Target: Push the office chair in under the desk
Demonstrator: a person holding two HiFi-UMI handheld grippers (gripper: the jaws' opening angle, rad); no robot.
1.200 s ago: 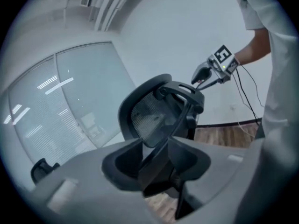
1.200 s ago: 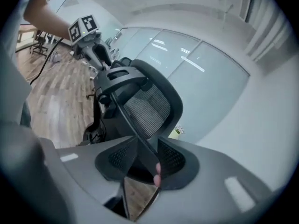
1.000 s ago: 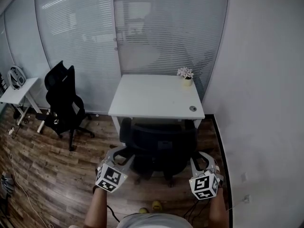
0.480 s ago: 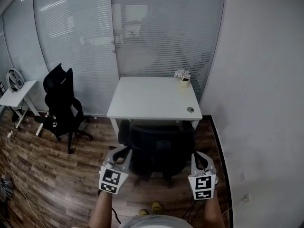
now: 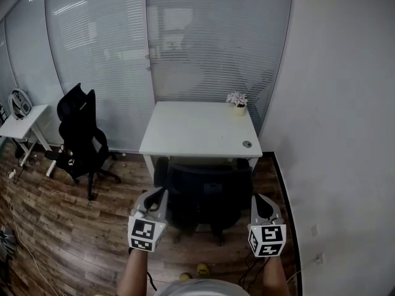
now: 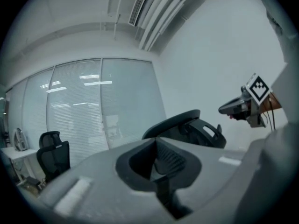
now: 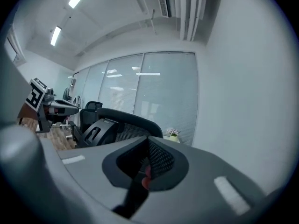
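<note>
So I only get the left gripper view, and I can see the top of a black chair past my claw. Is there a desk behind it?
Observer: Yes. The head view shows a white desk just beyond the office chair, up against the glass wall.
Operator: Is anything on it?
Observer: A small pot of flowers stands at its far right corner.
Operator: And is my other claw open?
Observer: No. The right gripper view shows the right claw shut.
</note>
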